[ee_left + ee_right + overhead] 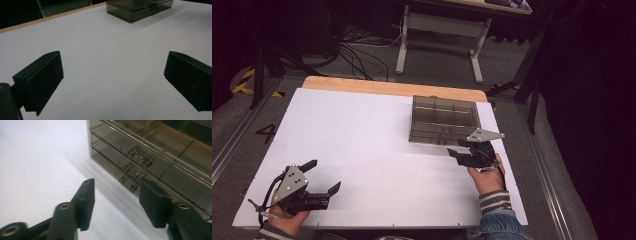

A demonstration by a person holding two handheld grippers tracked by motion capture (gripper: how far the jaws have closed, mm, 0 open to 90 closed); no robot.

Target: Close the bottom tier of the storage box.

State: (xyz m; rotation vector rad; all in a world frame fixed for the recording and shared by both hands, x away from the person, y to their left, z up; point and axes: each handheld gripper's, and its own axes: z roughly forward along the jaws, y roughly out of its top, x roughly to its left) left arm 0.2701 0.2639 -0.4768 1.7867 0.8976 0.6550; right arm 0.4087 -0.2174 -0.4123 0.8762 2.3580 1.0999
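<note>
A smoky, see-through compartment box [443,120] lies closed on the white table top [362,145] at the far right. My right gripper [456,148] hovers just in front of the box's near edge, open, with nothing between its jaws. In the right gripper view the box front [160,152] and its clear latches [136,157] sit just beyond the open right gripper [117,183]. My left gripper [326,175] rests near the front left corner, open wide and holding nothing. In the left gripper view the left gripper [114,57] faces bare table, with the box [140,8] far off.
A wooden strip [392,87] borders the table's far edge. Beyond it stand a white desk frame [439,30] and loose cables [362,55] on the floor. A taped "4" [266,133] marks the floor at the left.
</note>
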